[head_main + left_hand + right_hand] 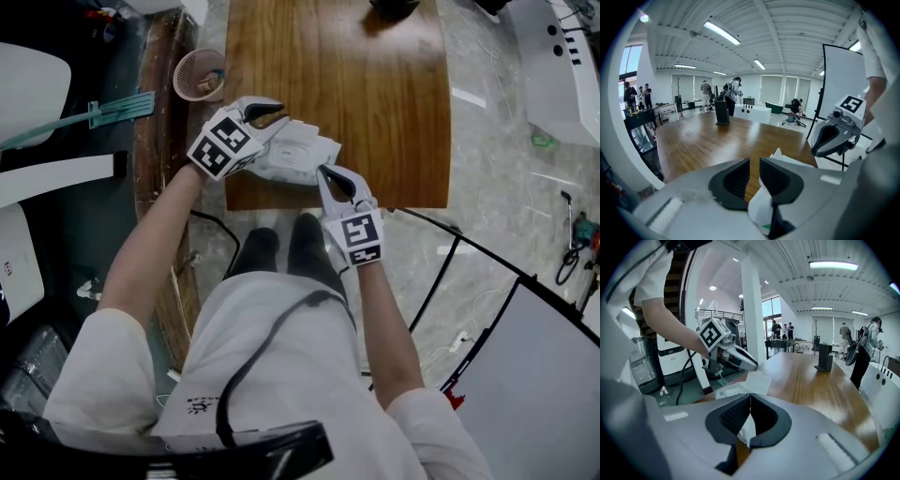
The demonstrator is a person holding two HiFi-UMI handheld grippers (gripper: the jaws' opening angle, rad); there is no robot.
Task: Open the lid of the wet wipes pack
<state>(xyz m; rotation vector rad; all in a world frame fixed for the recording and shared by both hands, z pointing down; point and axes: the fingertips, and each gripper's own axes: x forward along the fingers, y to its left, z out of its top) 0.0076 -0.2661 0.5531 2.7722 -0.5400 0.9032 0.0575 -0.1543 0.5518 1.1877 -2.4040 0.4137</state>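
Head view: left gripper [273, 116], right gripper [324, 172] slant downward, fingers pinching wipes pack [302, 148].

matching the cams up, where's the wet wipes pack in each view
head view: wet wipes pack at the table's near edge, between left gripper and right gripper.
left gripper view: bottom centre, white wrapper in that gripper's own jaws.
right gripper view: centre-left, just beyond the jaws, a bit pinched between them.
shared landmark: the wooden table.
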